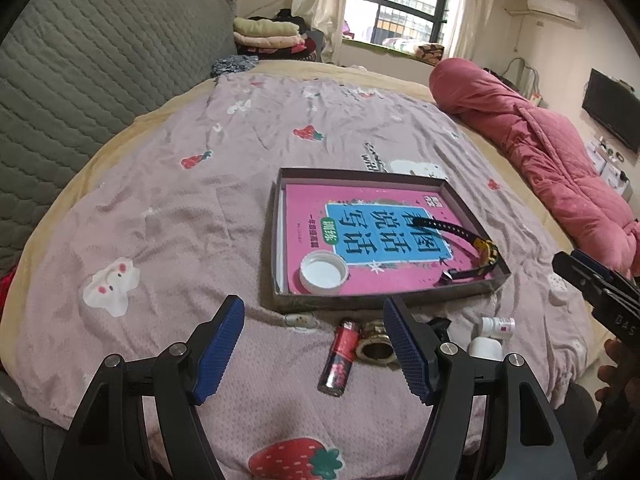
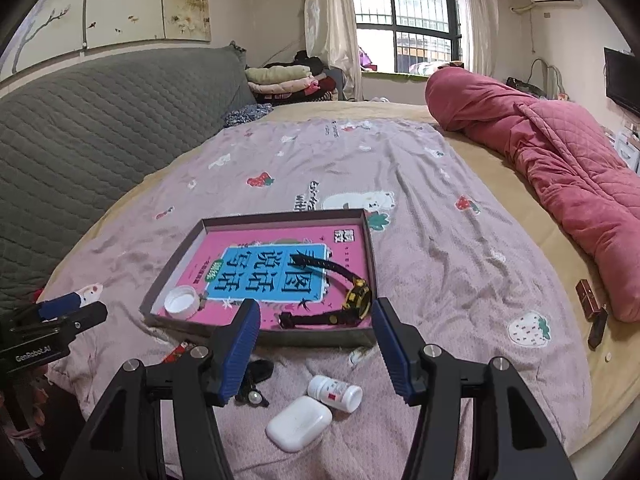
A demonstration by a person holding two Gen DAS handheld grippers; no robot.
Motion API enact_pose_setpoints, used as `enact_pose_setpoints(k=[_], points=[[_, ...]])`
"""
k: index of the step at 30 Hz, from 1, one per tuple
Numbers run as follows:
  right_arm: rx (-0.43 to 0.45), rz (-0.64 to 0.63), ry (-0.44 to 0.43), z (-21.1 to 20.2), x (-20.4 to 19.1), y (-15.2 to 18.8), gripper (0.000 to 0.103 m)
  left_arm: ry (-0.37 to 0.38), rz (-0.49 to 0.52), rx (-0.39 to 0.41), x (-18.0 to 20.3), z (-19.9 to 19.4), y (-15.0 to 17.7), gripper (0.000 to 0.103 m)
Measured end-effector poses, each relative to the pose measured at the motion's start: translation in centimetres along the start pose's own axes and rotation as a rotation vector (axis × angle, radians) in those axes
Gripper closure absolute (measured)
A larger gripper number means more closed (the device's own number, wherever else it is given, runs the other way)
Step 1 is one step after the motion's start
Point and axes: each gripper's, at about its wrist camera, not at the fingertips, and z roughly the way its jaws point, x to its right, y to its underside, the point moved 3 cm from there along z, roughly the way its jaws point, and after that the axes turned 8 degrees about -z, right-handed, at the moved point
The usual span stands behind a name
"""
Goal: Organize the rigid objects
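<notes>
Below the right claw (image 2: pixel 314 316), earbud case (image 2: pixel 299 423)

Wrinkled cloth bedsheet (image 1: pixel 168 208), glossy paper book (image 1: pixel 360 240), cardboard tray (image 1: pixel 360 174), smooth white plastic case (image 2: pixel 299 423), quilted blanket (image 2: pixel 560 152)

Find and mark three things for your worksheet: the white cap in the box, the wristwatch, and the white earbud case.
white cap (image 1: pixel 323 273), left wrist view, inner disc.
wristwatch (image 2: pixel 359 297), right wrist view, yellow-rimmed face.
white earbud case (image 2: pixel 299 423), right wrist view, top surface.
</notes>
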Motion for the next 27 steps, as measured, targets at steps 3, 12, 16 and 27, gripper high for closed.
enact_pose_setpoints(k=[3,12,16,27], points=[[-0.009,-0.012,0.009,-0.2,-0.2,0.5,0.045,0.006,0.012,-0.003,0.3,-0.4,0.5,0.029],[-0.029,-0.021,0.002,-0.9,-0.7,1.3,0.045,0.027,0.042,-0.043,1.2,-0.7,2.0,0.029],[-0.037,-0.036,-0.005,-1.0,-1.3,1.5,0.045,0.026,0.051,-0.063,1.3,-0.7,2.6,0.029],[-0.080,-0.039,-0.043,-0.9,-2.0,2.9,0.045,0.032,0.068,-0.102,2.0,-0.5,3.7,0.029]])
